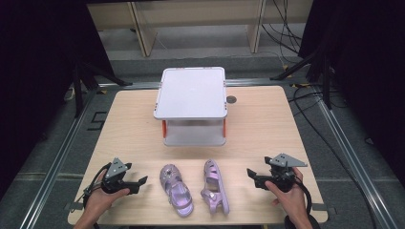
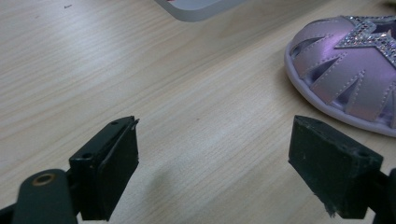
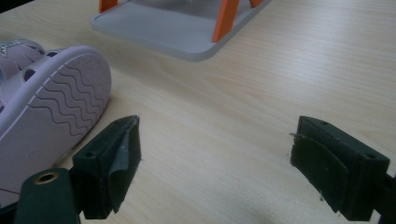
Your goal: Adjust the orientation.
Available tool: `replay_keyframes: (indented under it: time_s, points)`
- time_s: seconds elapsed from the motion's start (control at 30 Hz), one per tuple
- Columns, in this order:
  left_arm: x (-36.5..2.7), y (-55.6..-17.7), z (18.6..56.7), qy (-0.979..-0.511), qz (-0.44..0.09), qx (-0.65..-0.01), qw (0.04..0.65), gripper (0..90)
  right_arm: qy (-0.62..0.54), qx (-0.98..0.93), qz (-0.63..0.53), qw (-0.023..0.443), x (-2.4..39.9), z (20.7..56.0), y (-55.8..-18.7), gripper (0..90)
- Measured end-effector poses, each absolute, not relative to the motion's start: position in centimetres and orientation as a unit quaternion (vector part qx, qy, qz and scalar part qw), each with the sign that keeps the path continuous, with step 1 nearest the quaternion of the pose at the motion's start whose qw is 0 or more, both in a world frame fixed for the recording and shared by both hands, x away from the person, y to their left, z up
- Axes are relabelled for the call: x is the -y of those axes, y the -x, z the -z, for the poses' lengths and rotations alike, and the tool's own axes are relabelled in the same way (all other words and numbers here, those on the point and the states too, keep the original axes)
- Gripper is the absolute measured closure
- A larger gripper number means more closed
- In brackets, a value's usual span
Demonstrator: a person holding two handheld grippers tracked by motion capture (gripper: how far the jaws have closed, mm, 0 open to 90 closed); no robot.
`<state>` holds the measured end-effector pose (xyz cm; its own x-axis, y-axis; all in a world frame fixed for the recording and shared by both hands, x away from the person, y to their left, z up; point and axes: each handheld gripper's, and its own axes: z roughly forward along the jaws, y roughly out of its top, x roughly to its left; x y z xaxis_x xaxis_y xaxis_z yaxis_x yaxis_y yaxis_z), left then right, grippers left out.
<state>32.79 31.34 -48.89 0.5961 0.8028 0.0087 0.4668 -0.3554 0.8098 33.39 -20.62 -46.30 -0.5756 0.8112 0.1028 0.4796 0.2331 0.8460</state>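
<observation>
Grippers: our left gripper point(image 1: 142, 181) and right gripper point(image 1: 251, 174) both spread, empty | risk: tipped right sandal point(image 1: 214, 186) at lower centre may roll from our pinch

No brand or label can be read on the sandals, the rack or the grippers. The 1 legible mark is a dark figure like a 5 point(image 1: 97, 121) on the grey floor just left of the table point(image 1: 133, 124). A small round stamp on the sandal's sole point(image 3: 33, 154) is too small to read.
</observation>
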Motion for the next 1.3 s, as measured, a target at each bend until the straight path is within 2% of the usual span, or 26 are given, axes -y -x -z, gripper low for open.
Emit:
replay_keyframes:
  time_s: [0.27, 0.77, 1.03, 1.3]
  points:
    - [-30.5, -32.0, 48.1, -0.782, -0.191, -0.4, 0.438, 14.8, -0.428, -0.769, -0.439, 0.182, 20.5, 46.5, -33.4, 18.1]
    - [-26.0, -28.9, 46.0, -0.766, -0.152, -0.369, 0.503, 14.6, -0.432, -0.769, -0.435, 0.183, 20.5, 46.4, -33.3, 20.1]
    - [-24.0, -28.1, 46.2, -0.777, -0.146, -0.347, 0.504, 14.6, -0.426, -0.772, -0.436, 0.181, 20.4, 46.5, -33.4, 20.6]
    - [-22.9, -27.7, 46.2, -0.794, -0.179, -0.335, 0.475, 14.6, -0.429, -0.771, -0.439, 0.172, 20.4, 46.5, -33.3, 21.0]
